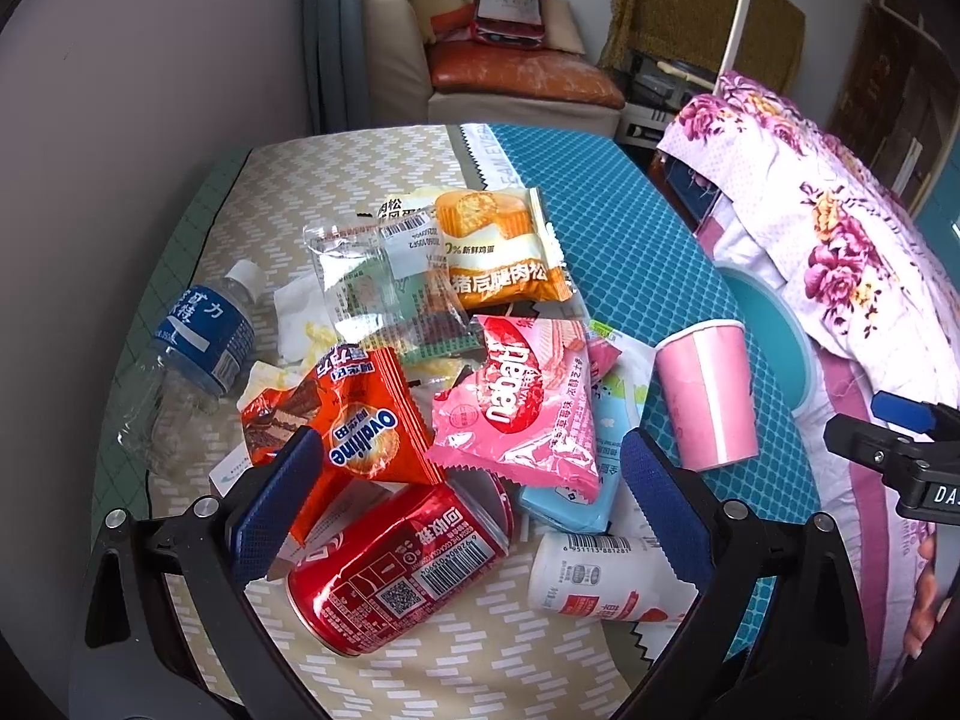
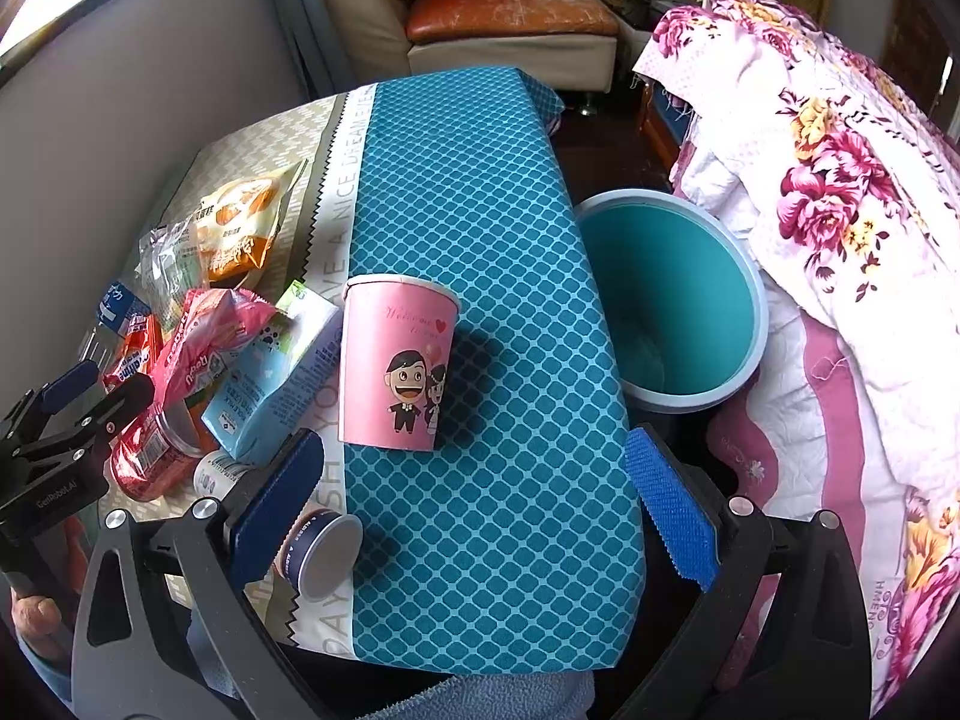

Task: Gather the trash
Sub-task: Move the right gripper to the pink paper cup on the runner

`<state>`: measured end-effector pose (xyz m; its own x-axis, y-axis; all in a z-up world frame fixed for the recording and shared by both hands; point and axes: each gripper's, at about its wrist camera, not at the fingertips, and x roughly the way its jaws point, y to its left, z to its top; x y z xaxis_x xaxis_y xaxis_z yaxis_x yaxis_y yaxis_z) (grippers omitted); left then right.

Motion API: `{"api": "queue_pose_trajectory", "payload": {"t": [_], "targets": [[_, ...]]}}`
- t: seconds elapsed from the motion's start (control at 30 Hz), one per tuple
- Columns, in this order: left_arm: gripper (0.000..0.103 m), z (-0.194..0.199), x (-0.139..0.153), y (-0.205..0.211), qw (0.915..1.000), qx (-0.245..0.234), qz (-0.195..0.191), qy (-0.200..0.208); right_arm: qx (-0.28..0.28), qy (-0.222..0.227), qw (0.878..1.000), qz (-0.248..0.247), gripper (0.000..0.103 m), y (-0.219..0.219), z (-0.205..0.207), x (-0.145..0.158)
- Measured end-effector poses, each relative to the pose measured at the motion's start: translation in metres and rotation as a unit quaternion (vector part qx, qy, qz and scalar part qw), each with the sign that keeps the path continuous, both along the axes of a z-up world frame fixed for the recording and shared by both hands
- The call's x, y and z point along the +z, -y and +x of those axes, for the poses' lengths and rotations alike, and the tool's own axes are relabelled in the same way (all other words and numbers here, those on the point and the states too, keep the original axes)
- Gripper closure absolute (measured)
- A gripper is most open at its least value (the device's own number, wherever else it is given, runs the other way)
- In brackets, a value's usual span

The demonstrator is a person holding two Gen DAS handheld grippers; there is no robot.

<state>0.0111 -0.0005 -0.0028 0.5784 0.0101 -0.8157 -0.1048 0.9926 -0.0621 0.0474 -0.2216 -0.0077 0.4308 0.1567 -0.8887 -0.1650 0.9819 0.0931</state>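
The red can [image 1: 399, 567] lies on its side on the tabletop [image 1: 510, 648], long axis crosswise, directly between the spread fingers of the empty left gripper [image 1: 462, 492], the nearer one, while the right gripper [image 2: 474, 498], also released, faces the pink cup [image 2: 393, 360] beside the teal bin [image 2: 678, 300].

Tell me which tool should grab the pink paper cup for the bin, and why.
Right. The right tool is open, with the pink paper cup straight ahead and the teal bin just beside the table. The left tool hovers over the wrapper pile instead.
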Motion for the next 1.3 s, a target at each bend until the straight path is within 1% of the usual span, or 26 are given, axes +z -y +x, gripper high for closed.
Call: {"api": "queue_pose_trajectory", "payload": {"t": [0.53,0.9,1.3], "targets": [[0.004,0.005,0.002,-0.002,1.0,-0.001,0.001,-0.003,0.004,-0.006,1.0,-0.006,0.006,-0.008,0.013,0.001],[0.004,0.012,0.0,-0.005,0.9999,-0.007,0.002,-0.007,0.003,-0.013,1.0,-0.008,0.006,-0.009,0.017,-0.001],[0.004,0.01,-0.001,-0.002,0.9999,-0.008,0.002,-0.007,0.006,-0.013,1.0,-0.006,0.006,-0.013,0.017,-0.003]]}}
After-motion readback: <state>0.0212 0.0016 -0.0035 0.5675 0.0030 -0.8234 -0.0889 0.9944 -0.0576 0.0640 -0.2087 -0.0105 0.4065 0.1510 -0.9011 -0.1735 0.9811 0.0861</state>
